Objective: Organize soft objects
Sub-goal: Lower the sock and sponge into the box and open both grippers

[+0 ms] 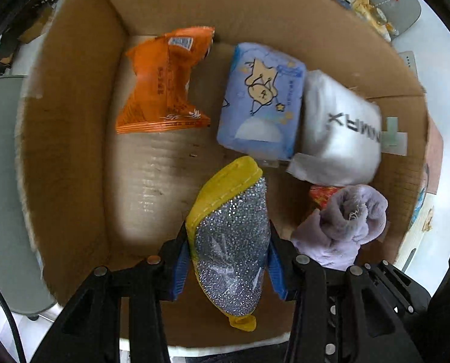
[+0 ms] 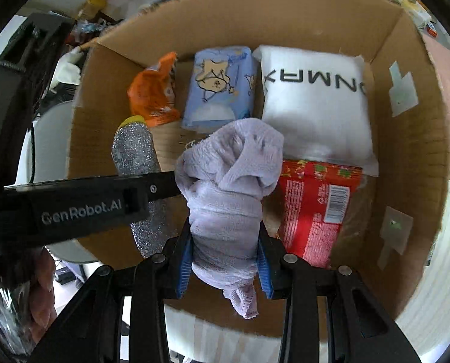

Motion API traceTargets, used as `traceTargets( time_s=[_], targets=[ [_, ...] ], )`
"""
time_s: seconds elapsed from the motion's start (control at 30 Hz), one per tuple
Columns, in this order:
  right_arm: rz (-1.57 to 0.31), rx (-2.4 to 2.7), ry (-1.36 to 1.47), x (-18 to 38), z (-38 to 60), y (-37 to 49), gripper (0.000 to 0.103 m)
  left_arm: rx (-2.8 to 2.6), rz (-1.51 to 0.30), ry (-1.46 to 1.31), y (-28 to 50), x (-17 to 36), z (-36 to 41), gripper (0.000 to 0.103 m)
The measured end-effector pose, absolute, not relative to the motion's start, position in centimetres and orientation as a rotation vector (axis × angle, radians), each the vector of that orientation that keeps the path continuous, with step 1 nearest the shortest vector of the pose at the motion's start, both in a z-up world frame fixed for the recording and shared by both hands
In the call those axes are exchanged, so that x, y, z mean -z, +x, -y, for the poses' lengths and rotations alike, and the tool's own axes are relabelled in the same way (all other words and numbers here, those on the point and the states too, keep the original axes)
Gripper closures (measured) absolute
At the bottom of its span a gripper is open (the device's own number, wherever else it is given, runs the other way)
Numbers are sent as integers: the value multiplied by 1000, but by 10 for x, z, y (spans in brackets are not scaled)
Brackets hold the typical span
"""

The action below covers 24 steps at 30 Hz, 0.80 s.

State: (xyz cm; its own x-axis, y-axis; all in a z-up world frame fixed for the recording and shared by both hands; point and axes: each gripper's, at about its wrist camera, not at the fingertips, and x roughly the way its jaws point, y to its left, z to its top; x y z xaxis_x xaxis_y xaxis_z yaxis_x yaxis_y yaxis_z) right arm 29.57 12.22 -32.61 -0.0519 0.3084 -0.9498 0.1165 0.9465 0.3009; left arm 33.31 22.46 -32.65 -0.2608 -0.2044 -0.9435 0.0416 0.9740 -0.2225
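Cardboard box [image 1: 73, 151] fills both views. Above it, the left hand-held gripper [image 1: 229, 260] clamps a glittery yellow-edged scouring pad [image 1: 234, 242]; beside it, the right hand-held gripper [image 2: 226, 261] grips a rolled lilac towel [image 2: 231, 187].

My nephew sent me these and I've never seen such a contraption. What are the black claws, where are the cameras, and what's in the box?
A person holds two handheld grippers, each with a fisheye camera looking along its fingers. The left gripper pinches a glittery sponge; the right gripper pinches a lilac towel. Both hang over a cardboard box holding an orange packet, a blue tissue pack, a white pack and a red packet.
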Motion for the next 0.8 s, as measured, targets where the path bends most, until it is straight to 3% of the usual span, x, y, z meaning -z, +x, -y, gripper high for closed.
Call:
traceTargets(
  time_s=[0.17, 0.23, 0.3, 0.37, 0.47, 0.6, 0.8],
  targets=[
    [-1650, -122, 319, 342, -127, 303, 62, 259, -1838, -93, 338, 335, -215, 59],
    [-1658, -117, 321, 344, -128, 305, 53, 265, -1853, -77, 336, 334, -212, 57],
    [-1662, -111, 315, 345, -123, 308, 27, 278, -1856, -52, 334, 331, -208, 45],
    [-1658, -102, 313, 341, -117, 305, 21, 271, -1823, -8, 328, 323, -199, 28],
    [-1651, -70, 269, 331, -114, 300, 14, 260, -1784, -15, 322, 307, -200, 25],
    [-1631, -25, 228, 314, -103, 284, 0, 231, -1697, 1, 306, 276, -210, 8],
    [-1558, 51, 111, 280, -93, 260, 0, 174, -1537, 103, 271, 230, -212, 3]
  ],
)
